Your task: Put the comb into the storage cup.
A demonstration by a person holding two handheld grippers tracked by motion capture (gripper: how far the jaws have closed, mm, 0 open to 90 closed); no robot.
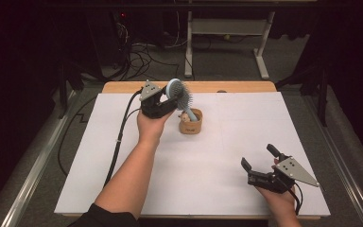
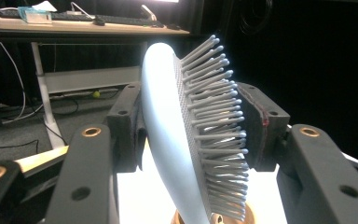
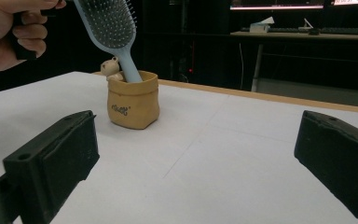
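1. High view first: the left gripper [image 1: 166,100] is up near the far edge of the white table [image 1: 208,161], poised at the head of the light blue hairbrush [image 1: 179,93]. The brush stands tilted, handle down in the small tan pot [image 1: 190,121], which sits on the far-left part of the sheet, well in from every edge.
2. Same view, near-right corner: the right gripper [image 1: 260,158] rests low, close to the near edge, its jaws spread wide with nothing between them. A broad stretch of bare table lies between it and the pot.
3. Left gripper view now: the brush head [image 2: 182,135] stands right between the two jaws, smooth back toward one pad, bristles toward the other. The jaws stand parted; whether either pad presses the brush is hard to tell. The pot rim [image 2: 249,215] peeks in below.
4. Right gripper view: both black jaws stand far apart over bare white surface. Ahead, the pot [image 3: 133,99] holds the brush [image 3: 109,23], a small figure beside the handle, and the left hand [image 3: 9,32] grips at top left.
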